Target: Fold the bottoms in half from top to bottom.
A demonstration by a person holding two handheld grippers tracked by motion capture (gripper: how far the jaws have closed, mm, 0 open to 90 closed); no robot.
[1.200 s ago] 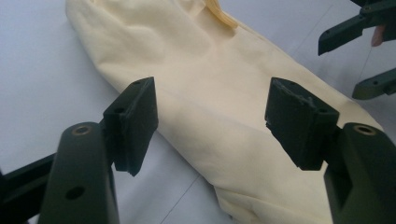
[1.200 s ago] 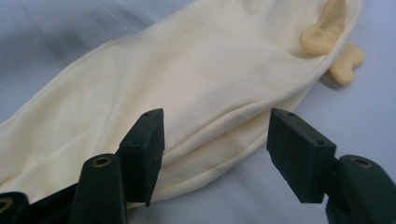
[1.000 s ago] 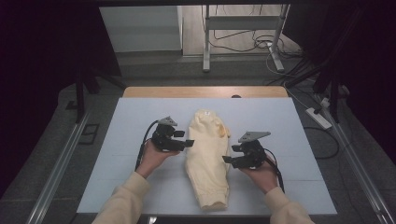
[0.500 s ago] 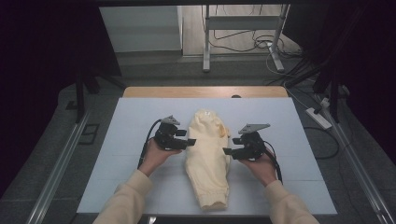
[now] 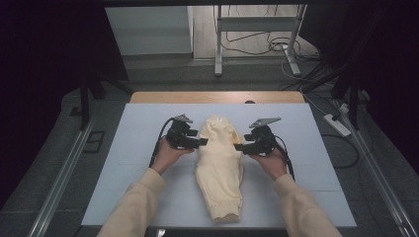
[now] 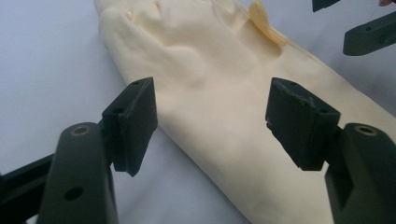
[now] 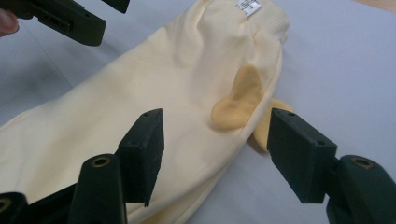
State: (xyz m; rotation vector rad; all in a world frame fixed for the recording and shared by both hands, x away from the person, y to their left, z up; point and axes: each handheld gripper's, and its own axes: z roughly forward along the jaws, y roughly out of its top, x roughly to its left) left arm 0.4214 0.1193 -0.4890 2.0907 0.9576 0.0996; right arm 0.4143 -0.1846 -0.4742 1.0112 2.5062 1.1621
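One cream garment, two grippers. Folded long and narrow, lying down the middle of the pale tabletop, ribbed neck with a white label at the far end, perhaps a darker yellow appliqué near it. Left gripper and right gripper flanking the upper part, jaws spread, pinching nothing.

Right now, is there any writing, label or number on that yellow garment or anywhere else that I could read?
No text can be read anywhere.
White tag at the ribbed end of the cream garment: dark print, too small and blurred to read.
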